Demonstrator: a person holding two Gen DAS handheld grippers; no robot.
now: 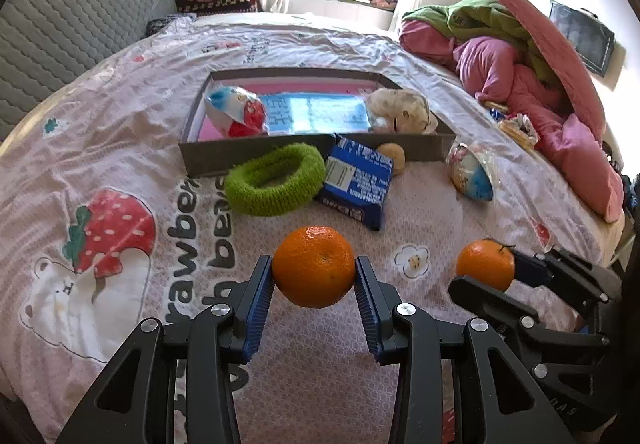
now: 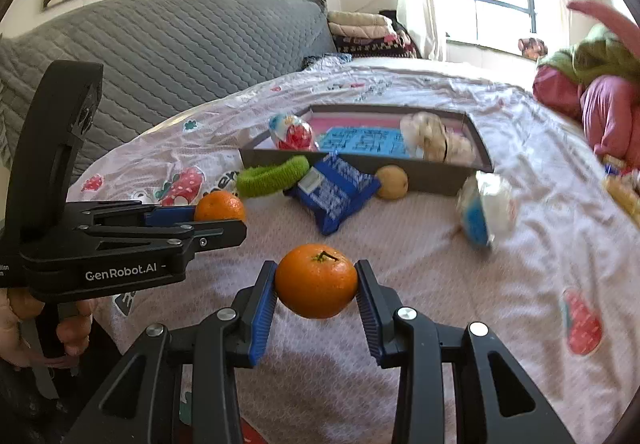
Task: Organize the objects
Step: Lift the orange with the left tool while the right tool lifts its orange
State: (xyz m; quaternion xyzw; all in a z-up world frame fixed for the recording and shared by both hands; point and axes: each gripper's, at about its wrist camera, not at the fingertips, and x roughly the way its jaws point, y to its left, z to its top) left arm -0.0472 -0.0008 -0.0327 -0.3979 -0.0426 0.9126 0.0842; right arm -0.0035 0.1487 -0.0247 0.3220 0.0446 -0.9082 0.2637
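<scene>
Bed: pink strawberry-print sheet (image 1: pixel 120 148) under everything.
Tray: grey box (image 1: pixel 430 150) mid-bed, toys inside.
Left gripper (image 1: pixel 314 276): pads clamped on an orange (image 1: pixel 314 266) above the sheet.
Right gripper (image 2: pixel 316 284): closed round a stemmed orange (image 2: pixel 316 280), beside the left.

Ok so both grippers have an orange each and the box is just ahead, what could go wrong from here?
1. The green ring, blue packet and a small yellowish fruit crowd the box's near wall; a low carry could knock them.
2. Each orange, left and right, is pinched only at its sides, so it might slip or roll out.
3. The left gripper and right gripper are close together and could collide heading for the same box.
</scene>
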